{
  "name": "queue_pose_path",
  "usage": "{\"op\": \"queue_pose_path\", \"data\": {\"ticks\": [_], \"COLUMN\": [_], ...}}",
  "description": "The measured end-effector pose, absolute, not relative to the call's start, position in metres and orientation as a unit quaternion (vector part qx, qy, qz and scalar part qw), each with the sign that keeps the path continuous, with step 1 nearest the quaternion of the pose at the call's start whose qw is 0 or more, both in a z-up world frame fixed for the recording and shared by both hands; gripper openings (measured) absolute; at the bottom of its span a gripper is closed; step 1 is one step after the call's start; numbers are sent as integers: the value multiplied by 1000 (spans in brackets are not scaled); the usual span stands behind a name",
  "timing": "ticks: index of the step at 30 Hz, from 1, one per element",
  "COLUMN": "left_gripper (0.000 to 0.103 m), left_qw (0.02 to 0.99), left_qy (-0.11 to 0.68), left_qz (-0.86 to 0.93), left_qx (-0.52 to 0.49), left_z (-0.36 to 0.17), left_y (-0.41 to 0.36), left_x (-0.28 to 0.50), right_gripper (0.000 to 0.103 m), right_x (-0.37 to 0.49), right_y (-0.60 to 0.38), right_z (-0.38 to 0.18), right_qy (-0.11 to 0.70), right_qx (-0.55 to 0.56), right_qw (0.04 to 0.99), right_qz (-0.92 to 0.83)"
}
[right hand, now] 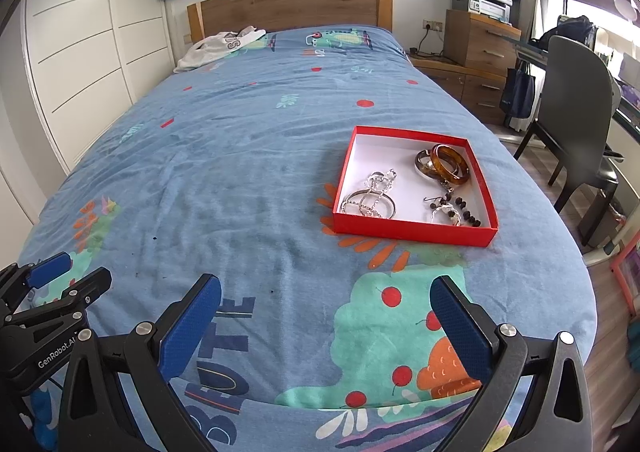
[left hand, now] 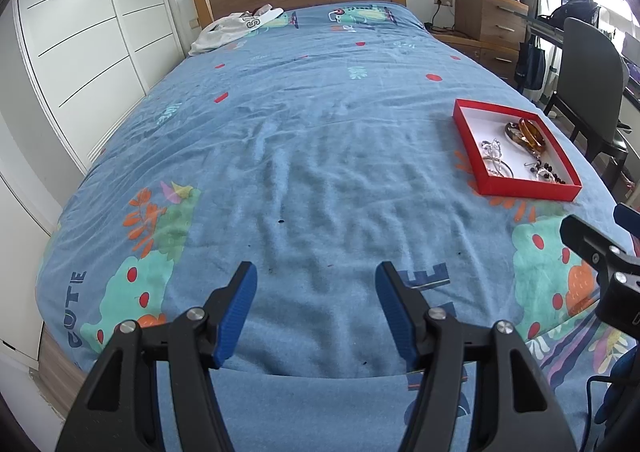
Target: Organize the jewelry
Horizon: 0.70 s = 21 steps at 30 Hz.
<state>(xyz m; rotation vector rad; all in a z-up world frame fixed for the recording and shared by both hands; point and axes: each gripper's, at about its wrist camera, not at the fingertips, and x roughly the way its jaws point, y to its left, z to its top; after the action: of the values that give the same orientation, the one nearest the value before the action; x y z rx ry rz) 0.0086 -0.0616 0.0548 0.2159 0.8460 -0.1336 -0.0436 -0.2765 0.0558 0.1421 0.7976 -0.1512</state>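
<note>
A shallow red box (right hand: 412, 230) with a white inside lies on the blue bedspread, also in the left wrist view (left hand: 524, 187). It holds amber and brown bangles (right hand: 450, 163), silver chains and rings (right hand: 374, 195) and a dark bead string (right hand: 456, 207). The bangles (left hand: 530, 133) and silver pieces (left hand: 496, 157) show in the left wrist view too. My left gripper (left hand: 316, 294) is open and empty above the bed's foot, far left of the box. My right gripper (right hand: 326, 310) is open and empty, short of the box. The left gripper shows at the right view's left edge (right hand: 60, 284).
A white garment (right hand: 220, 45) lies near the wooden headboard (right hand: 292, 3). White wardrobe doors (right hand: 88, 43) run along the left. Wooden drawers with a printer (right hand: 480, 35) and a dark chair (right hand: 576, 107) stand right of the bed.
</note>
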Motion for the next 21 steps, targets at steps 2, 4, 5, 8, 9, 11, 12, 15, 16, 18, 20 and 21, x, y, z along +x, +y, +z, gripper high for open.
{"op": "queue_pose_path", "data": {"ticks": [2,4,5,8,9,11,12,15,16,18,20,21], "left_gripper": [60,60,60,60,60,60,60,60,60,60,60,60], "left_qw": [904,904,904,904,904,904,904,905,905,905,905,905], "left_qy": [409,409,409,409,409,409,409,408,408,407,407,407], "left_qz": [-65,-65,-65,-65,-65,-65,-65,-67,-67,-66,-66,-66], "left_qx": [104,104,104,104,104,104,104,103,102,102,102,102], "left_z": [55,55,55,55,55,55,56,56,56,56,56,56], "left_y": [-61,-61,-61,-61,-61,-61,-61,-61,-61,-61,-61,-61], "left_x": [8,8,8,8,8,8,8,7,7,7,7,7], "right_gripper": [102,102,102,102,102,102,102,102,102,102,102,102], "right_x": [-44,-44,-44,-44,-44,-45,-45,-46,-46,-47,-47,-47], "right_y": [-276,-277,-276,-277,-277,-278,-278,-278,-278,-277,-277,-278], "right_z": [56,56,56,56,56,59,59,60,60,61,63,63], "right_qy": [387,387,387,386,386,385,385,385,384,384,384,383], "right_qx": [69,69,69,68,68,68,68,67,67,67,66,66], "right_qw": [916,917,916,917,917,917,917,918,918,918,918,918], "right_qz": [-74,-74,-74,-74,-74,-75,-75,-75,-75,-75,-76,-76]}}
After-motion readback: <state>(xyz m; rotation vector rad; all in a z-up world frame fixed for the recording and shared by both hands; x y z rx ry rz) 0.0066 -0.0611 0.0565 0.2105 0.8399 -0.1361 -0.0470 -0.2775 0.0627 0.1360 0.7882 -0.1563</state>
